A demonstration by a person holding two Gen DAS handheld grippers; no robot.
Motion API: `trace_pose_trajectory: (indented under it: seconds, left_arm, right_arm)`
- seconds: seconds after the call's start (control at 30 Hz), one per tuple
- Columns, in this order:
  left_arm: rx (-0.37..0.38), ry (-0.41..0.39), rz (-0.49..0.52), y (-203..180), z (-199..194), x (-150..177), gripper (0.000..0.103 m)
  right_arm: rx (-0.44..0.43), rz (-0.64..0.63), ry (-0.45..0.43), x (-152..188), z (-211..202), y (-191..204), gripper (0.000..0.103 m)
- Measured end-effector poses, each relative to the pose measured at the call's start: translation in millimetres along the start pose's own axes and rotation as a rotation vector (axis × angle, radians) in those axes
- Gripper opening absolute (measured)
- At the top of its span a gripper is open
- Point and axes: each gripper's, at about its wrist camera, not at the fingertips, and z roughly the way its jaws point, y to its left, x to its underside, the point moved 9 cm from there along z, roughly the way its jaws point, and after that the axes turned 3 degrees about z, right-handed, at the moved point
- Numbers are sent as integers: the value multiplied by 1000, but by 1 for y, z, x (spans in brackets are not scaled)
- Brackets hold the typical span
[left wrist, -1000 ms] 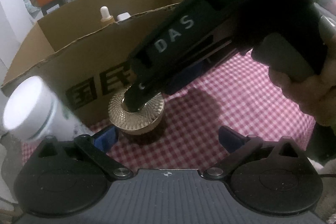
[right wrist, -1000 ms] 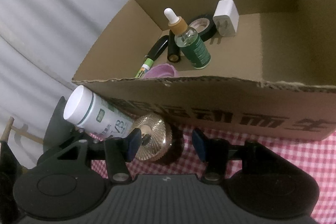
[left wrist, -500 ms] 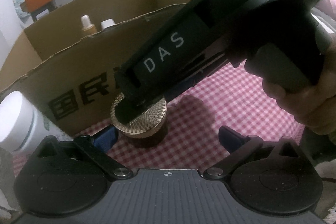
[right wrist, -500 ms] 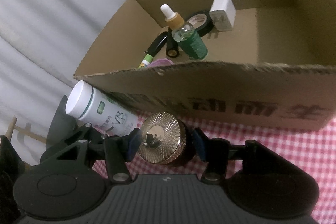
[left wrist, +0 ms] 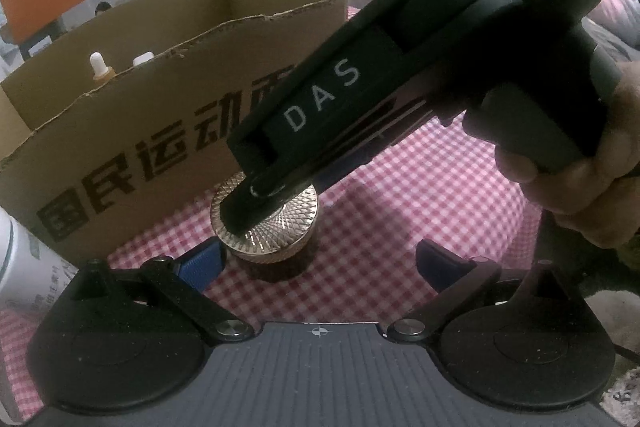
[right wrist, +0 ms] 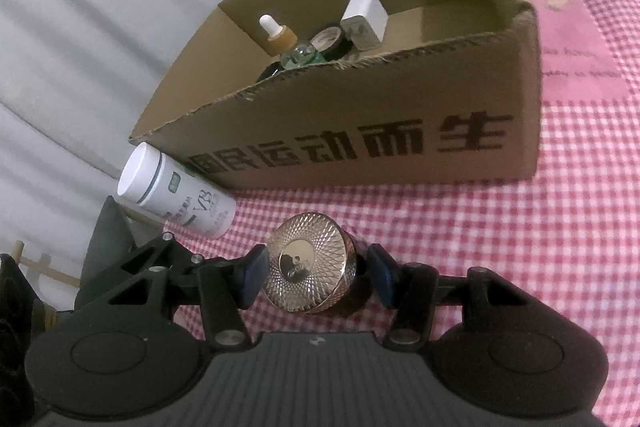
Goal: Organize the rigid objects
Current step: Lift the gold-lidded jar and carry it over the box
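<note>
A gold jar with a patterned lid (right wrist: 310, 267) stands on the pink checked cloth in front of a cardboard box (right wrist: 360, 147). My right gripper (right wrist: 316, 275) is open around the jar. Its left pad is close against the jar's side, and a small gap shows at the right pad. In the left wrist view the right gripper (left wrist: 256, 203) reaches down over the jar (left wrist: 280, 235), held by a hand (left wrist: 580, 195). My left gripper (left wrist: 320, 263) is open and empty just short of the jar. A white bottle (right wrist: 176, 195) lies left of the jar.
The box (left wrist: 120, 147) holds a dropper bottle (right wrist: 280, 35), a white charger (right wrist: 364, 19) and a tape roll (right wrist: 330, 39). The white bottle (left wrist: 16, 267) lies at the box's left corner, near the table edge. Bare checked cloth (right wrist: 540, 247) stretches to the right.
My right gripper has slid sideways, so the gold jar went from beside its left finger to between both fingers. The left gripper has shifted a little; the box looks further left.
</note>
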Motion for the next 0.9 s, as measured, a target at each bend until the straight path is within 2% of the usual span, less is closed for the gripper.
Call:
trace_pose_trajectory:
  seconds: [0.17,0.3,0.43,0.6,0.67,0.77,0.9]
  left_arm:
    - [-35,-32,5,7,-7,-4,102]
    - [-89,-20,33,14,0,-5,99]
    - [-102,-13,51,17,7,-6,91]
    - [-96,3,38,23,15,-7,74]
    - [-86,2,21,26,16,-8,63]
    - [-73,-4,5,29,16,-10,58]
    - [-67,-5,-10,34,18,-11,58]
  right_arm:
    - [2,0,-11,1,-2,1,61]
    - [17,-10,-13,1,0,1,64]
    - [21,-2,-6,2,4,-2,64]
    - [17,1,3,5,7,-3,64]
    - [16,0,4,4,7,-4,64]
    - [15,1,3,5,7,-3,64]
    - [16,0,3,4,7,-3,64]
